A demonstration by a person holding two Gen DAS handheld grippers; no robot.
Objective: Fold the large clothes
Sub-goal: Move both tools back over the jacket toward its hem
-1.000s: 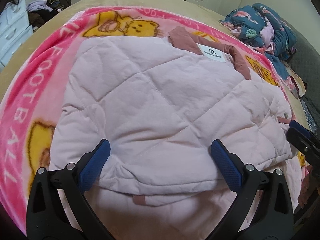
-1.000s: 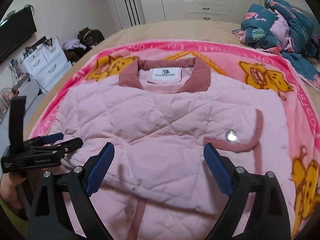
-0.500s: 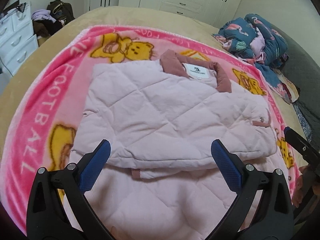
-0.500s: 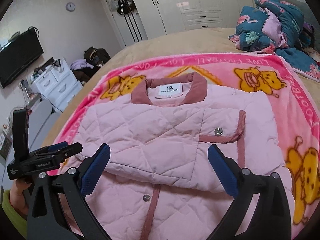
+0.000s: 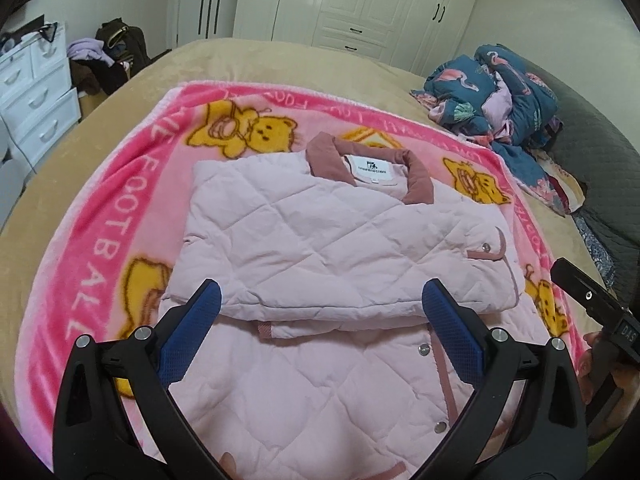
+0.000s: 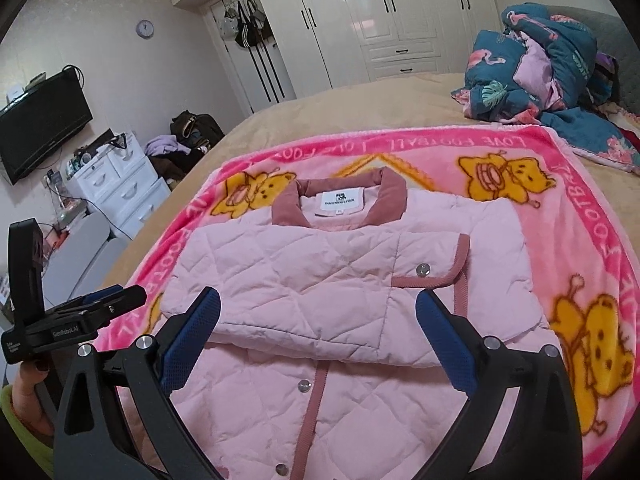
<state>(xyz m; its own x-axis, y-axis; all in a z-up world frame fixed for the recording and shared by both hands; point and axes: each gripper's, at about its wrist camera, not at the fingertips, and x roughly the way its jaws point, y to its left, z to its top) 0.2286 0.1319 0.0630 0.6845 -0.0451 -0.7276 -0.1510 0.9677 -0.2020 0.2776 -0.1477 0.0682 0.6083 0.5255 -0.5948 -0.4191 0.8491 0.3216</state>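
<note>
On the bed (image 5: 248, 56), spread over a bright pink cartoon-bear blanket (image 5: 100, 248), lies the pale pink quilted jacket (image 5: 320, 240). Its sleeves are folded across the chest, making a padded band that ends in a soft edge above the snap-button front. A dusty rose collar (image 6: 340, 200) frames a white label, and matching rose trim runs down the placket and round a cuff with a silver snap.

Both claws hang above the near part of the jacket, touching nothing. The left claw (image 5: 320, 332) stands wide, blue pads well apart with only fabric below them. The right claw (image 6: 316, 336) has just been opening and is spread wide too, nothing between its pads.

From the left wrist, the white drawer chest (image 5: 36, 96) sits close at the left edge, and the right claw's black body pokes in at the right. Only the right wrist view shows the wall television (image 6: 44, 120), the round clock (image 6: 145, 28) and the hand (image 6: 32, 384) holding the left claw. Both show the heaped teal bedding (image 6: 540, 68) and white wardrobes (image 5: 380, 4).
</note>
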